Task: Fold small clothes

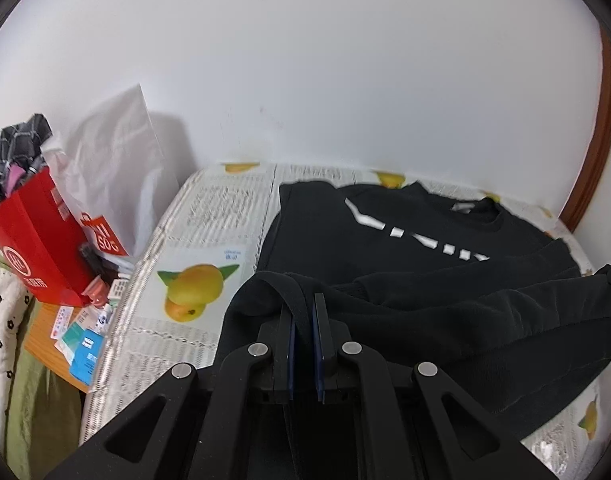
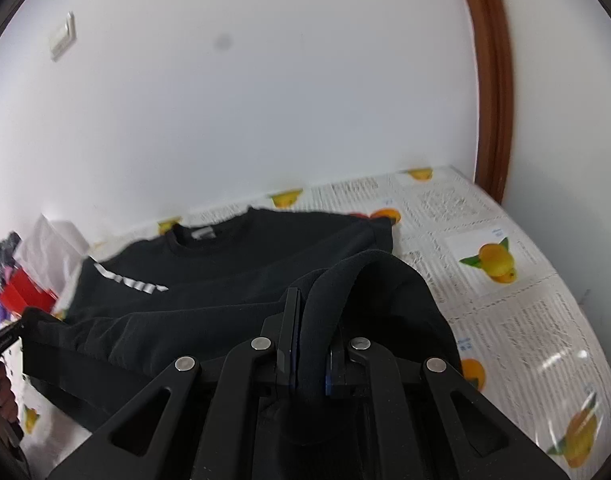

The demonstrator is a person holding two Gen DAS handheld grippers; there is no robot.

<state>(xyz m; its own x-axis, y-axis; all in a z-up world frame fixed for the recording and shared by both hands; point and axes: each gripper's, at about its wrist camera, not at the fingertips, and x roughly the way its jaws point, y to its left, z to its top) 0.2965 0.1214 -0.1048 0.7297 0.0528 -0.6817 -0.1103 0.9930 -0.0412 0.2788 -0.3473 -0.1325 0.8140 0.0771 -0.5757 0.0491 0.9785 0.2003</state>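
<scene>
Mid-fold: black long-sleeved sweatshirt with white chest print (image 1: 385, 240) lies on the fruit-print tablecloth (image 1: 209, 216), sleeve across chest, bottom hem lifted. Left gripper (image 1: 303, 312) and right gripper (image 2: 311, 320) each pinch hem fabric. Collar points toward the wall; long axis runs wall-to-me. Remaining, likely: carry hem to collar.

To your left gripper's left, you have a red paper bag (image 1: 37, 240) stuffed with checked cloth, a white plastic bag (image 1: 117, 160) behind it, and scattered cards (image 1: 81, 340) below. A fruit-print cover (image 1: 201, 280) lies beneath; a brown door frame (image 2: 493, 80) rises far right.
</scene>
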